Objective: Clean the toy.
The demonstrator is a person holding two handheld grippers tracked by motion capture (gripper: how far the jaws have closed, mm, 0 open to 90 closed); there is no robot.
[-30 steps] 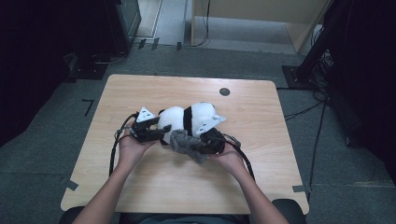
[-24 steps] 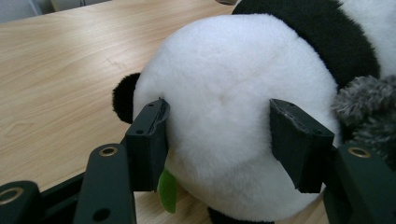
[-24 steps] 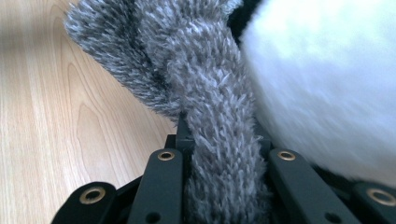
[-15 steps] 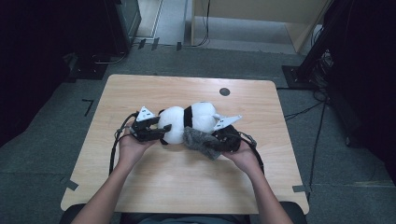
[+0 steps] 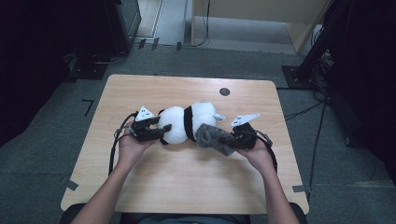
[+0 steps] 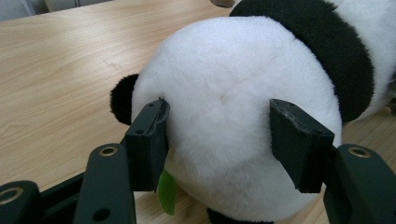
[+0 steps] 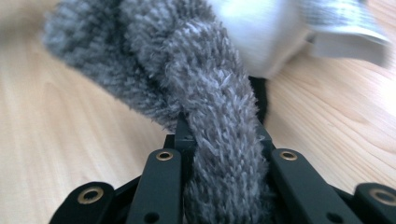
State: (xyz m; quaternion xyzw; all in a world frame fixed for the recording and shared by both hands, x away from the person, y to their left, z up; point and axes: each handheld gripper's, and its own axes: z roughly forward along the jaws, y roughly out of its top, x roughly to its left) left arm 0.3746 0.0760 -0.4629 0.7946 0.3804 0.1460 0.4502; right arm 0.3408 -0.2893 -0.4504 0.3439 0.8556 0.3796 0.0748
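The left gripper (image 6: 219, 140), its black jaws set partly apart, presses its pads into the round white head of a black-and-white plush panda (image 5: 187, 123), which dents softly between them; a small green leaf-shaped tag (image 6: 166, 192) hangs below the left pad. The right gripper (image 5: 236, 140), jaws drawn narrow, pinches a fuzzy grey knitted sock-like sleeve (image 7: 210, 107) that bunches up through them and runs to the panda's rear end. The toy lies on its side near the middle of the light wooden table (image 5: 187, 186), head toward the left edge, with a dark round disc (image 5: 224, 91) near the far edge. Both items look light, limp and compressible, unlikely to slip or break; the firm stuffed head gives the surest hold, while the sleeve should be taken by its cuff, since it stretches and sags elsewhere.
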